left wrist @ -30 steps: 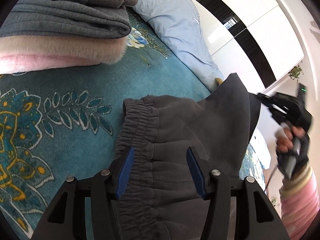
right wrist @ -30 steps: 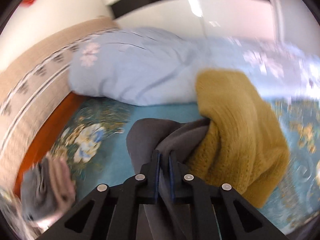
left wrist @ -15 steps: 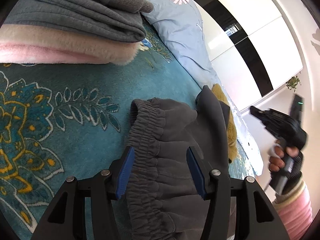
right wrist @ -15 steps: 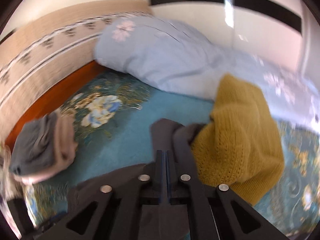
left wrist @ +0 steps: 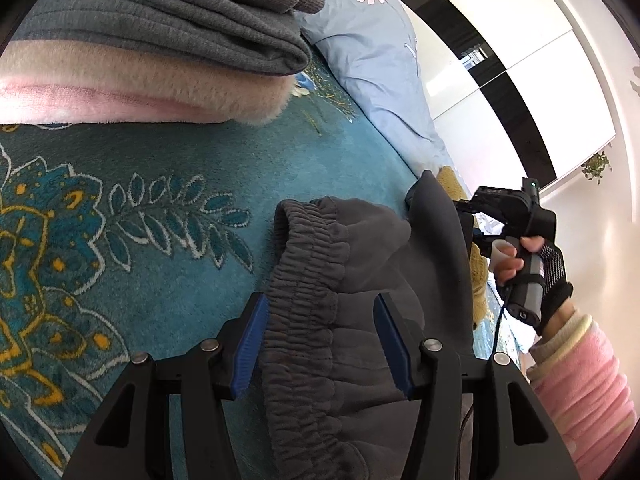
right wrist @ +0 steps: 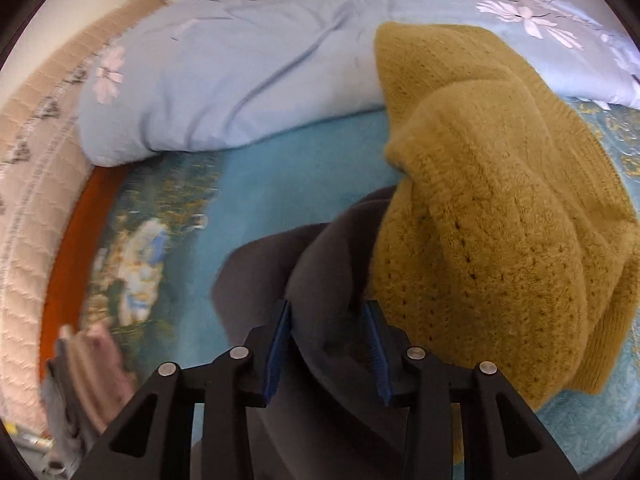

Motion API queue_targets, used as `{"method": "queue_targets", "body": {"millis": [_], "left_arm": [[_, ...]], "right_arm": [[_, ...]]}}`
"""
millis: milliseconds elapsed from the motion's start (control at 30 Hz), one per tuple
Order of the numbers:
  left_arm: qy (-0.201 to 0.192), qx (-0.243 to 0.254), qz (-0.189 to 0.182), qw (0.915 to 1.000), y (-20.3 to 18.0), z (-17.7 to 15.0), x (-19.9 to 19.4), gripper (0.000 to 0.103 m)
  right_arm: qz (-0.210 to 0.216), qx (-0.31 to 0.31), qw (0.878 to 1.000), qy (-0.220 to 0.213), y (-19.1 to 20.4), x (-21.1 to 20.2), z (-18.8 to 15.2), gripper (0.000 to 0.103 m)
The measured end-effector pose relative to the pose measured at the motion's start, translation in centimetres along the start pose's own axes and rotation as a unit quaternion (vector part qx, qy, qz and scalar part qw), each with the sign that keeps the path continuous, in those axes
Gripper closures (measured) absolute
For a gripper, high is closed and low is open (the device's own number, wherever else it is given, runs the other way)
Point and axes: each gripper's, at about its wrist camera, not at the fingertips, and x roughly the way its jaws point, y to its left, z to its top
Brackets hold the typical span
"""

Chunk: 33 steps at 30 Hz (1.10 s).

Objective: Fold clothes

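Nearest, the left gripper (left wrist: 320, 340) stands wide open astride the waistband of the grey trousers (left wrist: 340, 280), holding nothing. The right gripper (right wrist: 328, 344) is likewise parted around a raised fold, apparently released. The trousers lie on the bed (left wrist: 160, 168), touching the yellow sweater (right wrist: 500, 220). Beyond sits the folded stack (left wrist: 160, 52). Step: mid-fold. Next: regrip, flatten the fold.

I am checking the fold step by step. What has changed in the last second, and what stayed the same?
The right tongs, shut on the dark grey trousers a second ago, have opened and released the fabric. The left tongs stayed open around the waistband. The folded stack and the mustard sweater did not move.
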Motion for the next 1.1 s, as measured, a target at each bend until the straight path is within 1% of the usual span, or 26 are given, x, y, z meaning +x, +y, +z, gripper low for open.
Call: {"method": "queue_targets", "body": {"millis": [33,133,233,267,333,367,400,467,500,567,633,733,767,833,867,900,967,1033,1100], "left_arm": [[0.0,0.0,0.001,1.0,0.0,0.0,0.0,0.047],[0.002,-0.003,0.002,1.0,0.2,-0.1,0.0,0.047],[0.002,-0.006,-0.002,1.0,0.3,-0.1,-0.1,0.047],[0.002,-0.006,-0.003,1.0,0.3,-0.1,-0.2,0.047],[0.001,-0.008,-0.008,0.9999,0.3,-0.1,-0.5,0.047],[0.0,-0.008,-0.012,0.9999,0.3,0.0,-0.6,0.047],[-0.002,-0.008,-0.015,0.9998,0.3,0.0,-0.8,0.047],[-0.008,-0.008,-0.02,0.9997,0.2,0.1,-1.2,0.047],[-0.009,-0.009,-0.022,0.9997,0.2,0.1,-1.4,0.047],[-0.012,-0.01,-0.025,0.9995,0.3,0.1,-1.7,0.047],[-0.014,-0.011,-0.026,0.9995,0.3,0.0,-1.9,0.047],[-0.012,-0.009,-0.025,0.9996,0.3,-0.1,-1.9,0.047],[-0.011,-0.008,-0.024,0.9996,0.3,-0.1,-1.9,0.047],[-0.01,-0.008,-0.021,0.9997,0.3,-0.2,-1.7,0.047],[-0.009,-0.008,-0.02,0.9997,0.4,-0.2,-1.6,0.047],[-0.007,-0.009,-0.018,0.9998,0.5,-0.2,-1.4,0.047],[-0.002,-0.01,-0.015,0.9998,0.6,-0.2,-1.0,0.047],[0.002,-0.011,-0.013,0.9999,0.7,-0.3,-0.6,0.047],[0.004,-0.01,-0.01,0.9999,0.7,-0.4,-0.4,0.047]], "right_arm": [[0.002,0.003,1.0,-0.001,0.1,0.1,-0.1,0.091],[0.025,-0.004,0.999,-0.03,1.0,-1.4,-0.1,0.093],[0.061,-0.039,0.992,-0.102,3.2,-6.2,-0.1,0.093],[0.075,-0.059,0.987,-0.127,3.9,-8.2,-0.5,0.093],[0.098,-0.108,0.974,-0.175,5.3,-12.3,-1.8,0.093],[0.106,-0.136,0.966,-0.194,5.9,-14.2,-3.1,0.093],[0.116,-0.17,0.957,-0.202,6.3,-15.7,-4.9,0.093],[0.136,-0.242,0.94,-0.201,7.1,-17.9,-9.1,0.093],[0.137,-0.275,0.932,-0.189,7.4,-18.3,-11.3,0.093],[0.117,-0.345,0.921,-0.138,7.5,-17.0,-16.5,0.093],[0.102,-0.38,0.915,-0.093,6.8,-15.1,-20.2,0.093],[0.068,-0.4,0.913,-0.038,5.6,-12.0,-23.4,0.092],[0.056,-0.405,0.912,-0.024,5.3,-11.1,-24.1,0.089],[0.043,-0.415,0.909,-0.004,5.2,-10.3,-24.8,0.089],[0.042,-0.418,0.907,-0.001,5.2,-10.3,-24.7,0.088],[0.044,-0.42,0.906,-0.002,5.2,-10.6,-24.5,0.085],[0.06,-0.415,0.908,0.004,5.2,-11.4,-23.8,0.062],[0.083,-0.407,0.91,0.009,5.1,-12.3,-23.0,0.052],[0.107,-0.395,0.913,-0.002,5.3,-13.5,-22.2,0.05]]}}
